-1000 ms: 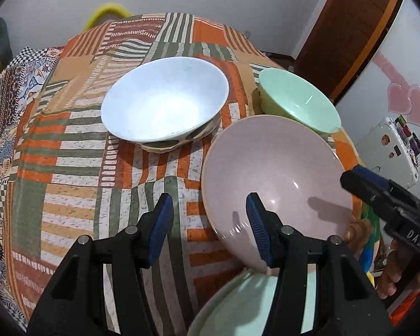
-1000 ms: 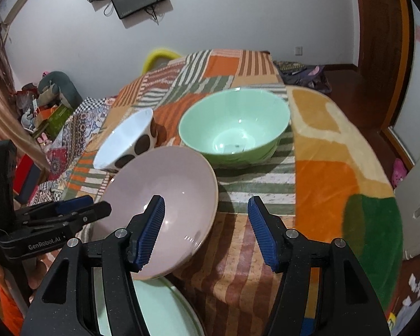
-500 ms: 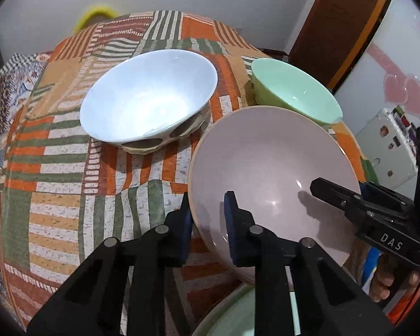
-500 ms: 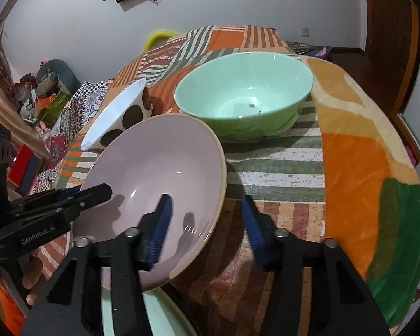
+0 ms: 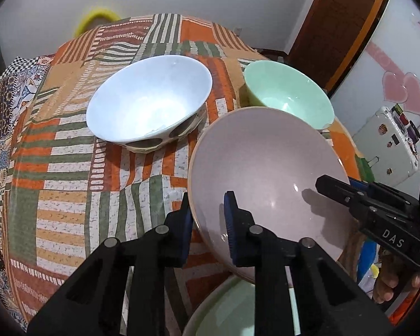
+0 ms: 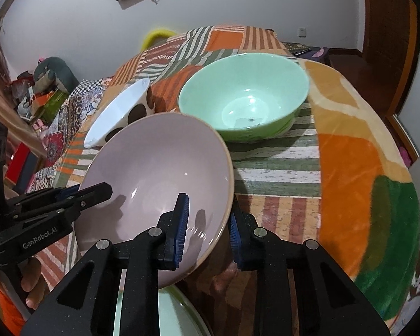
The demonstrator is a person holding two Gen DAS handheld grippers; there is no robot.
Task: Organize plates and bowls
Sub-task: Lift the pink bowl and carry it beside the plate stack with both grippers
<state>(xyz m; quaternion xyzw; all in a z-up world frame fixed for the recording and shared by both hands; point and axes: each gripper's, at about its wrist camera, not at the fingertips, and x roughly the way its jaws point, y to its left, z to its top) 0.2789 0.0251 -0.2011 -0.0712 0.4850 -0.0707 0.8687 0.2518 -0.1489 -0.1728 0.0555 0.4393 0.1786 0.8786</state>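
The left gripper (image 5: 207, 224) was clamped on the left rim of the pink bowl (image 5: 266, 173), its jaws having just closed, with one pad outside the wall and one inside. The bowl was held near, tilted, its mouth facing up and towards the cameras, above a pale green plate (image 5: 238, 310). On the striped cloth (image 5: 70, 168) beyond, a white spotted bowl (image 5: 151, 109) was seen at the far left and a green bowl (image 6: 243, 98) at the far right, both upright. The right gripper (image 6: 207, 224) was likewise closed on the pink bowl's right rim.
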